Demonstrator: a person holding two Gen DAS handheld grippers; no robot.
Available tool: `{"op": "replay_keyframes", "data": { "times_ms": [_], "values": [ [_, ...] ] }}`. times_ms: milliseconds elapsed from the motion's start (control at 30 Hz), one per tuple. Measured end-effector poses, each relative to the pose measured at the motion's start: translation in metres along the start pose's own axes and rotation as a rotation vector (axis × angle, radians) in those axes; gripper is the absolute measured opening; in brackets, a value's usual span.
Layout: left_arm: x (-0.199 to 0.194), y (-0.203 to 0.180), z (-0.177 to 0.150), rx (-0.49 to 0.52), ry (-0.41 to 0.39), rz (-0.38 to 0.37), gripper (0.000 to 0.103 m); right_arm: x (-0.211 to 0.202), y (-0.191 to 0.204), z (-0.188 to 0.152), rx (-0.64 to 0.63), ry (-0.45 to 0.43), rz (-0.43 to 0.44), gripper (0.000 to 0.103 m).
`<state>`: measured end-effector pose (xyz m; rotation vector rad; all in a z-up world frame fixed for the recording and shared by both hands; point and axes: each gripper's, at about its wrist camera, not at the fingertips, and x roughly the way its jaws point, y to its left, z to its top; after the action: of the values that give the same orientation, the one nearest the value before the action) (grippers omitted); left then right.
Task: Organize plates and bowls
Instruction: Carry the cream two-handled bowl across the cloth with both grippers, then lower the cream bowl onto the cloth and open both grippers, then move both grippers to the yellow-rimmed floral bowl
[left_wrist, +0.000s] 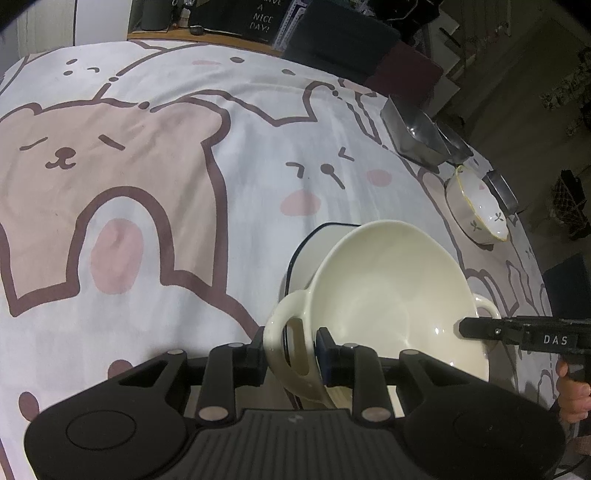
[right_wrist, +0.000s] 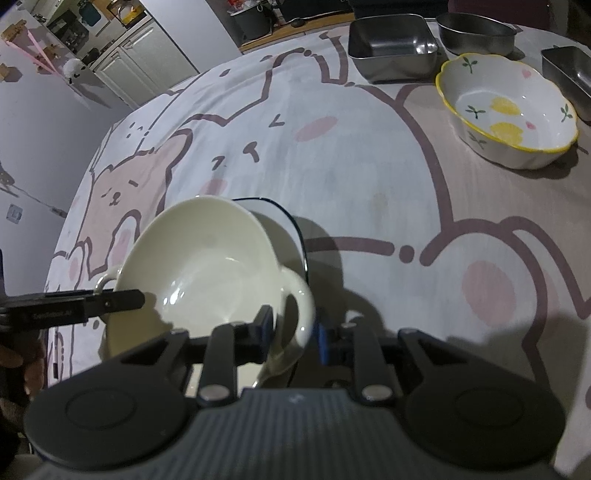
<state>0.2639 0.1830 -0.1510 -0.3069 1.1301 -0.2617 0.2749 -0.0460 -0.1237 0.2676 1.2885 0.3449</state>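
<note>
A cream two-handled bowl (left_wrist: 384, 295) is held tilted above a white plate with a dark blue rim (left_wrist: 314, 251). My left gripper (left_wrist: 290, 349) is shut on the bowl's left handle. My right gripper (right_wrist: 293, 334) is shut on the bowl's (right_wrist: 199, 266) other handle, with the plate (right_wrist: 284, 229) behind it. The right gripper's finger shows in the left wrist view (left_wrist: 517, 330). The left gripper's finger shows in the right wrist view (right_wrist: 77, 302).
A flower-patterned bowl with a yellow rim (right_wrist: 506, 110) stands at the far right, also in the left wrist view (left_wrist: 476, 206). Behind it are a square steel tray (right_wrist: 391, 46), a round steel bowl (right_wrist: 472, 31) and another steel tray (right_wrist: 572, 77). A bear-print cloth (left_wrist: 147, 184) covers the table.
</note>
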Motion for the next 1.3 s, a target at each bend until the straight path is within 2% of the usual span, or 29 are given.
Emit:
{"op": "replay_keyframes", "data": {
  "times_ms": [367,467,500,533,600,667,733,800,900,967,1033,1300],
  "values": [
    [-0.004,0.001,0.001,-0.006,-0.014,-0.005,0.027,0.0,0.0,-0.002,0.007,0.003,-0.004,0.031],
    [-0.003,0.001,0.001,-0.007,-0.007,-0.01,0.033,0.001,0.0,-0.002,0.007,0.004,-0.003,0.032],
    [-0.002,0.001,0.0,-0.008,-0.003,-0.009,0.041,0.001,0.0,-0.002,0.005,0.004,-0.002,0.032],
    [-0.001,0.0,0.0,-0.006,0.002,-0.001,0.05,0.001,0.0,-0.002,0.004,0.004,-0.001,0.035],
    [-0.001,0.0,-0.001,-0.004,0.007,0.017,0.063,0.001,-0.002,-0.002,0.01,0.003,-0.01,0.043],
    [-0.001,0.0,-0.001,-0.004,0.011,0.02,0.07,0.001,-0.005,-0.002,0.019,0.006,-0.005,0.053],
    [-0.002,-0.002,-0.002,-0.002,0.013,0.032,0.082,0.0,-0.006,-0.002,0.019,0.009,0.008,0.059],
    [-0.006,-0.005,-0.003,0.011,0.013,0.055,0.089,-0.003,-0.007,-0.004,0.012,0.003,0.015,0.067],
    [-0.017,-0.01,-0.006,0.026,-0.019,0.085,0.094,-0.008,-0.004,-0.005,-0.009,-0.023,-0.001,0.08],
    [-0.025,-0.015,-0.007,0.034,-0.049,0.111,0.098,-0.014,-0.003,-0.006,-0.031,-0.048,-0.005,0.097],
    [-0.034,-0.023,-0.006,0.046,-0.086,0.14,0.103,-0.022,-0.001,-0.009,-0.051,-0.079,0.0,0.103],
    [-0.063,-0.076,0.003,0.115,-0.245,0.206,0.103,-0.07,0.0,-0.017,-0.135,-0.228,-0.036,0.103]
  ]
}}
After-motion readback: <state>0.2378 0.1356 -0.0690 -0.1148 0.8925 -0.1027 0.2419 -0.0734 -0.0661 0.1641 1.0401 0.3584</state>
